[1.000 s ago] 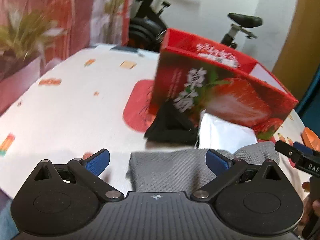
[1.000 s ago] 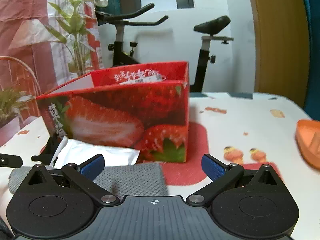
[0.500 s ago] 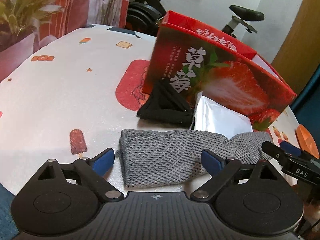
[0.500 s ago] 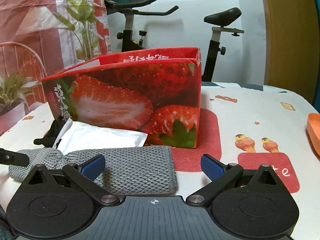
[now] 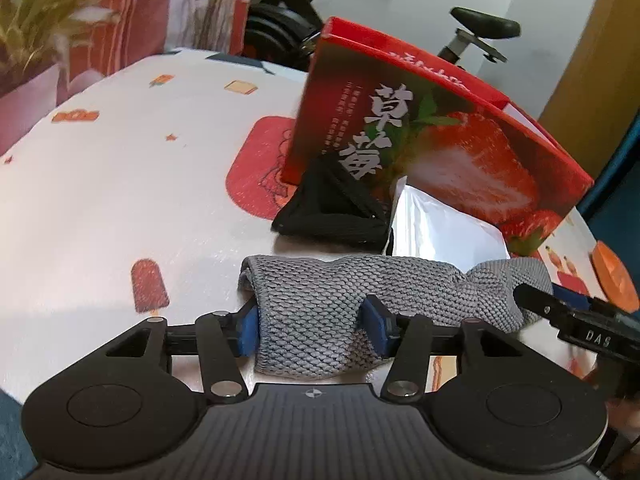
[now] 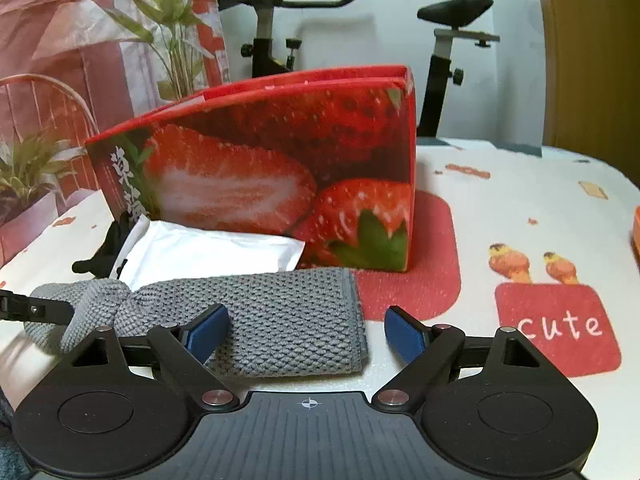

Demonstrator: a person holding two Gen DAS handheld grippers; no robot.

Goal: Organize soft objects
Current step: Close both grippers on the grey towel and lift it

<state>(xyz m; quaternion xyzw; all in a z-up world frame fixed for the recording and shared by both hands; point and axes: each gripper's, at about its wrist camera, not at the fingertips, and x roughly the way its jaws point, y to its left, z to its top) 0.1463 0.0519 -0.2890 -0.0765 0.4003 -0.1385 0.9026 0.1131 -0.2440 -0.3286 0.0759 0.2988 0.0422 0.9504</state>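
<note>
A grey knitted cloth (image 5: 360, 292) lies folded on the table in front of a red strawberry box (image 5: 440, 132). My left gripper (image 5: 314, 326) is shut on the cloth's left end, its blue pads pinching the fabric. My right gripper (image 6: 306, 332) is open over the cloth's right end (image 6: 280, 316), one pad above the cloth, the other over the bare table. A black soft item (image 5: 332, 208) and a white packet (image 5: 440, 224) lean against the box.
An orange dish (image 5: 614, 276) sits at the table's right edge. The patterned tablecloth (image 5: 120, 184) stretches to the left. An exercise bike (image 6: 280, 28) and plants (image 6: 168, 20) stand behind the table.
My left gripper has closed in on the grey cloth's left end, bunching it. My right gripper has narrowed a little and moved closer over the cloth's right end.
</note>
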